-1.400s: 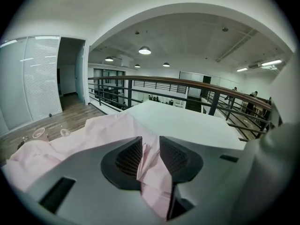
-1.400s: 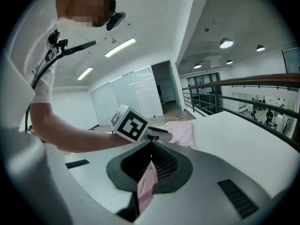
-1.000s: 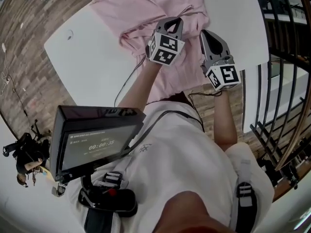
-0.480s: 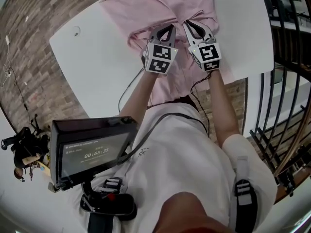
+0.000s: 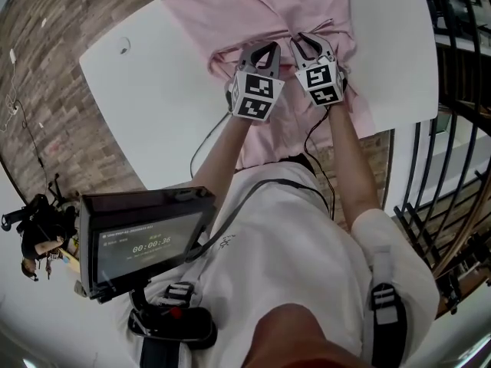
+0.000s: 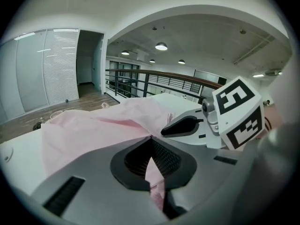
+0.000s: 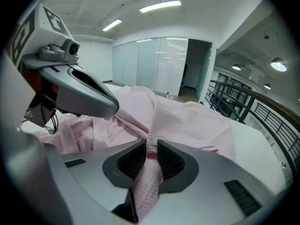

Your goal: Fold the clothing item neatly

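The left tongs (image 5: 264,48) are clamped on a fold of the pink garment (image 5: 245,10); the right tongs (image 5: 308,40) have just been opening, a ribbed strip of it loose between them. A second ago the right tongs stood apart, nearer the edge; now they sit beside the left. The garment lies crumpled on the white table (image 5: 146,106)

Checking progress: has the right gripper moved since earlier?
Yes: right gripper moved from the table edge inward beside the left gripper; jaws just opened, garment between them.
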`<move>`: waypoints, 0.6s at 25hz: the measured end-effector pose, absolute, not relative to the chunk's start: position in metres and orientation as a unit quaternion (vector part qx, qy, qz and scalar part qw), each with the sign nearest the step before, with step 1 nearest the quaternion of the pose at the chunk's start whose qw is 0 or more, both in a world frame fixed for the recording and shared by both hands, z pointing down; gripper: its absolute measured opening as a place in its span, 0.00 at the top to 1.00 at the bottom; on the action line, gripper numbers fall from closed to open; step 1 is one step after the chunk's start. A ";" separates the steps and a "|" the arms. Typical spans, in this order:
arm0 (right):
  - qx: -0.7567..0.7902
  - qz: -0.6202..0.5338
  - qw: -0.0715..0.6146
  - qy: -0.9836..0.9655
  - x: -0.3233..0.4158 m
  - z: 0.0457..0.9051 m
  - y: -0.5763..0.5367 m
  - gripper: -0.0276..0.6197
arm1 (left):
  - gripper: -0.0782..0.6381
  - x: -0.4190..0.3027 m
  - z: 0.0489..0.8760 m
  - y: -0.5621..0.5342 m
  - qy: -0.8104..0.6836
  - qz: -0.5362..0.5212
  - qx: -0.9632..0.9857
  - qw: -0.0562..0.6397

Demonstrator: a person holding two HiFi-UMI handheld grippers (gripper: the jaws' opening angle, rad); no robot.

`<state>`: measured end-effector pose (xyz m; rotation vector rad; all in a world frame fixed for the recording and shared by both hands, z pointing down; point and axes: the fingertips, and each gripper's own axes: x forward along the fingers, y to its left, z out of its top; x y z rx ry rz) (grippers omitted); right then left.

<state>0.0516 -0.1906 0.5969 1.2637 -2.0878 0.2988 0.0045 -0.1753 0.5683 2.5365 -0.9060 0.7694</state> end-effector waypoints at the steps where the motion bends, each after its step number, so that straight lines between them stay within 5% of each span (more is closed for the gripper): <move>1: 0.486 0.114 0.337 -0.799 0.052 0.596 -0.191 0.86 | 0.89 0.004 0.568 -0.175 -0.319 0.271 0.892 0.169; 3: 0.488 0.113 0.337 -0.797 0.055 0.594 -0.189 0.92 | 0.89 0.004 0.569 -0.175 -0.319 0.272 0.892 0.169; 15: 0.519 0.095 0.283 -0.801 0.076 0.527 -0.195 0.92 | 0.89 0.007 0.565 -0.178 -0.325 0.265 0.892 0.171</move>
